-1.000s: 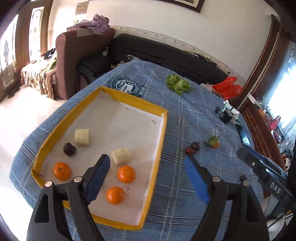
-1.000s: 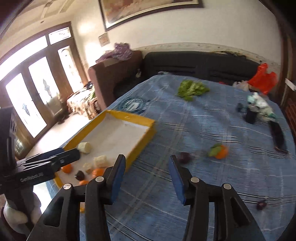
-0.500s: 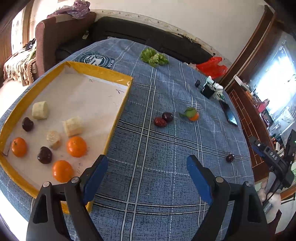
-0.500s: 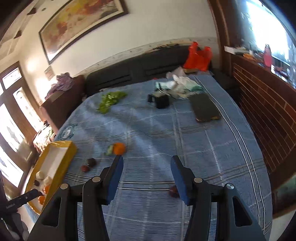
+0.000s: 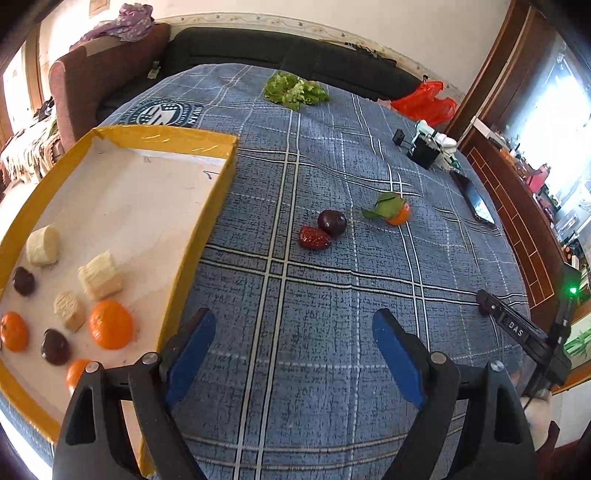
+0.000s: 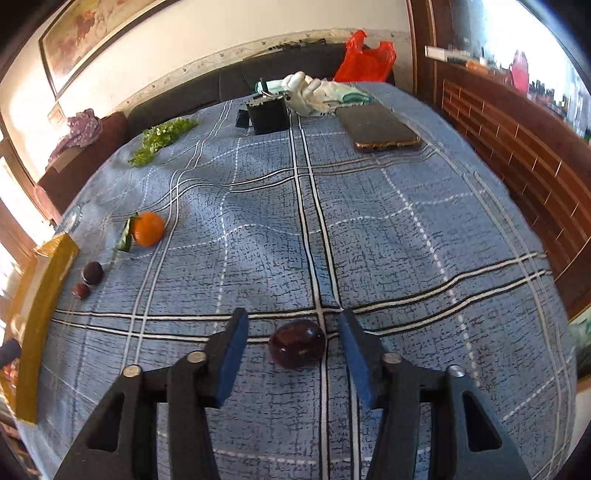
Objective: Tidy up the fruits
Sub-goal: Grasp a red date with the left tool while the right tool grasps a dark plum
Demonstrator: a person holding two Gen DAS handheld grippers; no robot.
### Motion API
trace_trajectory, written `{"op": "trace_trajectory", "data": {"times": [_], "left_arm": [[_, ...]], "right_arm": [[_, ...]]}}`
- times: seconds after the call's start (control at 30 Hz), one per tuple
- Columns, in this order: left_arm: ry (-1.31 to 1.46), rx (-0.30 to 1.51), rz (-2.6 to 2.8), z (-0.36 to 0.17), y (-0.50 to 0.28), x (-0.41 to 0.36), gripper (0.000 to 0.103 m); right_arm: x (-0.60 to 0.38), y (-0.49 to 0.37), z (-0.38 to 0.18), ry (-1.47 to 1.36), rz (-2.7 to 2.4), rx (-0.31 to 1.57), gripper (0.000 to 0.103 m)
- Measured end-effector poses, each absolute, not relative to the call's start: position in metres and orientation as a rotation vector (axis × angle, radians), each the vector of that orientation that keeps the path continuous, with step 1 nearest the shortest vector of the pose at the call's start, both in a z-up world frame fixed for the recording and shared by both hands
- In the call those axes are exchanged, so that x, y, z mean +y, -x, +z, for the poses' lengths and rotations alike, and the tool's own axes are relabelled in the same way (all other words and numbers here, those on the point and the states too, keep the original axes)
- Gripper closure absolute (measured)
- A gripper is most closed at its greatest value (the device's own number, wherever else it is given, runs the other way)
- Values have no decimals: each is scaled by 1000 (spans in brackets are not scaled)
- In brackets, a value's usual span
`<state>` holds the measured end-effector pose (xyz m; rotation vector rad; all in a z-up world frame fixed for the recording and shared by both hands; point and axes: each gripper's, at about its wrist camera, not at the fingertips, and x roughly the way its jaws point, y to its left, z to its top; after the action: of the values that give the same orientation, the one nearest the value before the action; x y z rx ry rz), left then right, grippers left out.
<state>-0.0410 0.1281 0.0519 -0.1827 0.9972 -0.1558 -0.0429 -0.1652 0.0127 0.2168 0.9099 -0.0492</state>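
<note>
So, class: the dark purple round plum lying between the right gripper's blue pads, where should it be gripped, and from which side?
Grip the dark purple round plum across its widest middle, coming down from above. It lies loose on the blue checked cloth, and the right gripper already straddles it without touching.

A phone (image 6: 380, 127) lies near a red bag (image 6: 365, 59) and lettuce (image 5: 295, 90).

This is a home living room. A black sofa (image 5: 280, 48) runs along the white wall behind the far edge of a table under a blue checked cloth (image 5: 332, 295), with a brown armchair (image 5: 92, 85) at its far left corner and a framed painting (image 6: 99, 33) above. A phone (image 6: 376, 127) and a red plastic bag (image 6: 365, 57) lie near the table's far right corner, beside dark wood panelling (image 6: 517, 155).
</note>
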Motion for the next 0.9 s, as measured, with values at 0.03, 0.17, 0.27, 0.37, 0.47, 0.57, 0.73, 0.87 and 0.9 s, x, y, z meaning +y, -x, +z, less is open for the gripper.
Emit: {"op": "trace_trajectory", "data": {"times": [0.03, 0.17, 0.27, 0.37, 0.47, 0.57, 0.73, 0.87, 0.9], "left_arm": [[177, 1000, -156, 50, 39, 126, 17], [160, 1012, -159, 45, 32, 121, 17], [147, 1014, -155, 40, 24, 117, 17], [125, 997, -153, 39, 12, 112, 17], [86, 978, -166, 39, 3, 105, 17], [18, 942, -183, 42, -6, 96, 17], [-51, 897, -174, 37, -23, 86, 17], [-65, 914, -166, 24, -36, 83, 17], [-64, 921, -167, 21, -38, 83, 17]], "right_arm": [[-164, 43, 13, -209, -41, 916, 71], [-156, 44, 14, -185, -25, 918, 71], [-149, 42, 22, -235, 39, 902, 71], [-135, 32, 29, -297, 134, 892, 71], [-116, 22, 30, -307, 201, 872, 71], [-104, 19, 24, -325, 245, 853, 71], [-111, 19, 15, -360, 225, 854, 71], [-112, 19, 16, -365, 216, 847, 71], [-113, 19, 16, -364, 216, 846, 71]]}}
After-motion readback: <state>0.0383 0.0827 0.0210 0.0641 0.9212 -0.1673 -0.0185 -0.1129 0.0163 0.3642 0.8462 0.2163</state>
